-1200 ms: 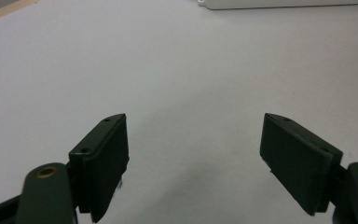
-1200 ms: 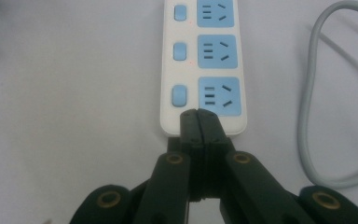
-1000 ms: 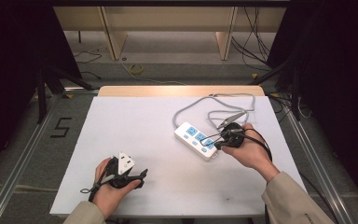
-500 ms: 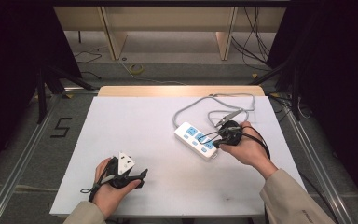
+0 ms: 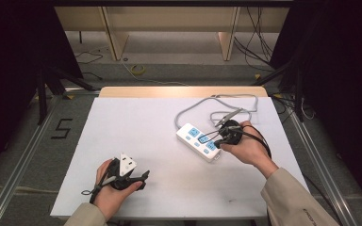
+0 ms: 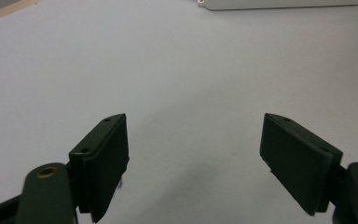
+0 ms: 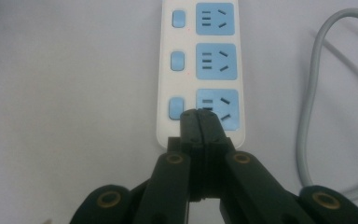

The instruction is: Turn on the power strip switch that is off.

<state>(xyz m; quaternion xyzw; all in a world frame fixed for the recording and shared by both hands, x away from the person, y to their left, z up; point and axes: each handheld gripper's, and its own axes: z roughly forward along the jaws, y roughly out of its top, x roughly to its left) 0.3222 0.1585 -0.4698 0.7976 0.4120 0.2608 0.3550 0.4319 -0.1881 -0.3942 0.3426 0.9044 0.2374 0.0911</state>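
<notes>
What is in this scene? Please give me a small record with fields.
surface: white table
main thing: white power strip with three blue sockets and three blue switches
cord: grey cable, looped behind the strip
right hand-held gripper: jaws shut, tips over the nearest socket, by its switch
left hand-held gripper: jaws open, nothing between them, near front left of table

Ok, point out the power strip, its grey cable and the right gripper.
power strip (image 7: 214, 63): right gripper view, middle blue socket face.
grey cable (image 7: 310, 93): right gripper view, straight run beside the strip.
right gripper (image 7: 199, 122): right gripper view, tips of the shut jaws.
</notes>
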